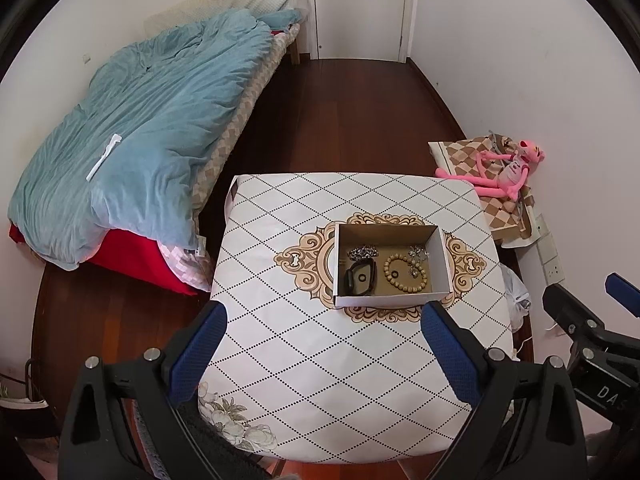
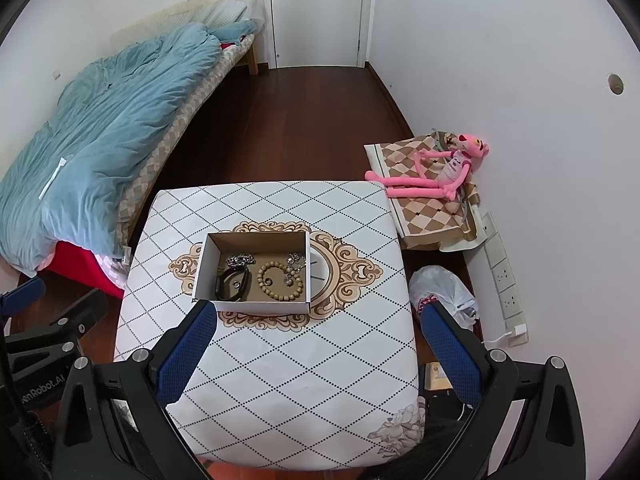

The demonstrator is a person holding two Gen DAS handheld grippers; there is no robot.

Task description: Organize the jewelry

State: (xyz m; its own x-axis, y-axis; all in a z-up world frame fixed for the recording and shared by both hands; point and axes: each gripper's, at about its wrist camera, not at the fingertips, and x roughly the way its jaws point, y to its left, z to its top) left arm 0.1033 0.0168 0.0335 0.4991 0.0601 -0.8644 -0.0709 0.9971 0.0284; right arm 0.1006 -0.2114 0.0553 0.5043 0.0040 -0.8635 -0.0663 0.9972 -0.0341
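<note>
An open cardboard box (image 1: 440, 260) (image 2: 200, 268) sits mid-table on the patterned cloth. Inside lie a wooden bead bracelet (image 1: 405, 274) (image 2: 279, 277), a black band (image 1: 360, 278) (image 2: 232, 282) with a small ring in its loop, a silver chain (image 1: 362, 252) (image 2: 240, 259) and a silver charm piece (image 1: 418, 258) (image 2: 295, 266). My left gripper (image 1: 324, 320) is open and empty, held above the table's near side. My right gripper (image 2: 320, 322) is open and empty too, just before the box. The right gripper also shows at the left wrist view's right edge (image 1: 592, 320).
The small table (image 1: 320, 360) (image 2: 280, 380) stands on dark wood floor. A bed with a blue duvet (image 1: 140, 128) (image 2: 100, 128) is to the left. A pink plush toy (image 1: 504, 172) (image 2: 436, 174) on a checkered cloth and a plastic bag (image 2: 444, 292) lie right, by the wall.
</note>
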